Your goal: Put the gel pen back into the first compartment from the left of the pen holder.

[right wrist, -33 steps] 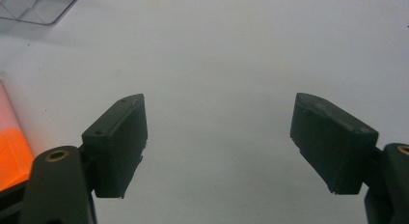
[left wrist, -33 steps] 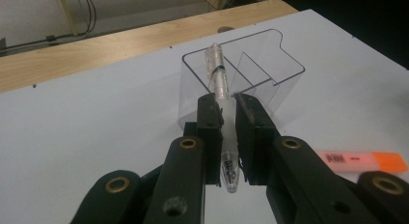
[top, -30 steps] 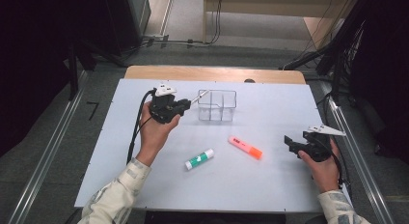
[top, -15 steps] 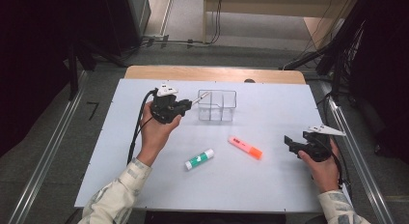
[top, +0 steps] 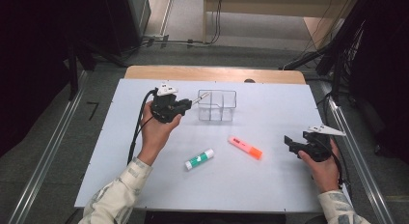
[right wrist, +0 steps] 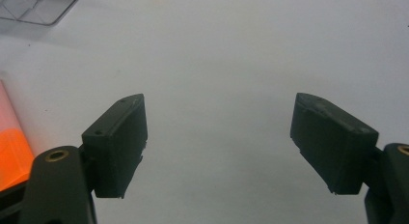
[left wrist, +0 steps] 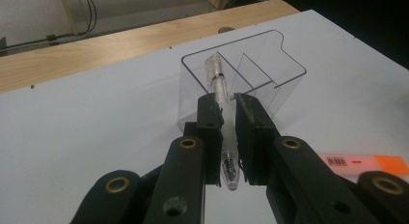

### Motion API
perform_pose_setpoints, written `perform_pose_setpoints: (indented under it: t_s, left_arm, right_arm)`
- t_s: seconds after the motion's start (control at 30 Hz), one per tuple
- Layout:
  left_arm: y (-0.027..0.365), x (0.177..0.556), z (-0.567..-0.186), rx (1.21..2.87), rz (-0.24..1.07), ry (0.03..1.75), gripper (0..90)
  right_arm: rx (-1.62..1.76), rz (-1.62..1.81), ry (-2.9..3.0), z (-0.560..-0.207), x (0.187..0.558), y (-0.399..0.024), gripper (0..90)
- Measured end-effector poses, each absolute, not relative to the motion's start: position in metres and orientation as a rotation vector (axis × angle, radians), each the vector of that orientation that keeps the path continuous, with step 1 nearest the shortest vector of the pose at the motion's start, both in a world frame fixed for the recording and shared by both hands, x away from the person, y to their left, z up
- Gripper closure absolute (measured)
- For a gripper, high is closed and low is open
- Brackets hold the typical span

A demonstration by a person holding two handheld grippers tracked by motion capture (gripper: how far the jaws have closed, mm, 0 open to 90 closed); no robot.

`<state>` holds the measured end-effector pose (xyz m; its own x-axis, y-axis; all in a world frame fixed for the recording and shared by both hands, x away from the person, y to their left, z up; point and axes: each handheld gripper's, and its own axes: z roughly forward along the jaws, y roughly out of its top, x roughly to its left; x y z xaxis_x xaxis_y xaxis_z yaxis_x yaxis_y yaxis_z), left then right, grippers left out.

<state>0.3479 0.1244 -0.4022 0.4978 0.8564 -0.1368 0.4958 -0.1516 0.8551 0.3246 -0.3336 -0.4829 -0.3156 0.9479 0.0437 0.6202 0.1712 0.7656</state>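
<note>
My left gripper (top: 185, 105) (left wrist: 227, 105) is shut on a clear pen (left wrist: 220, 91), whose far end (top: 203, 94) reaches over the left rim of a clear plastic organiser (top: 218, 105) (left wrist: 251, 74) with several compartments. My right gripper (top: 289, 143) (right wrist: 217, 137) rests at the table's right side, jaws wide open with only bare white table between them. An orange highlighter (top: 245, 147) (right wrist: 12, 151) lies left of the right gripper, and its end shows at the lower right of the left gripper view as well (left wrist: 366, 164). A white and green glue stick (top: 199, 159) lies near the table's middle.
The white table top (top: 270, 185) sits on a wooden board (top: 212, 73) that shows along the far edge. Metal rails (top: 48, 156) run down both sides. A black cable (top: 137, 132) trails from the left gripper along the person's forearm.
</note>
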Motion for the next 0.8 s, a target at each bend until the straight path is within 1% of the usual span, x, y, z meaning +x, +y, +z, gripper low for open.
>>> perform_pose_setpoints:
  t_s: [0.53, 0.7, 0.8]
  left_arm:
    - [0.121, 0.355, -0.403, 1.785, 0.475, 1.142, 81.5]
    - [0.12, 0.358, -0.401, 1.754, 0.472, 1.141, 81.6]
    - [0.117, 0.361, -0.401, 1.742, 0.475, 1.133, 83.7]
  right_arm:
    - [1.478, 0.976, 2.006, -0.483, 0.324, -0.333, 19.3]
    - [1.481, 0.976, 2.007, -0.483, 0.325, -0.333, 19.3]
    - [1.481, 0.976, 2.007, -0.483, 0.325, -0.332, 19.3]
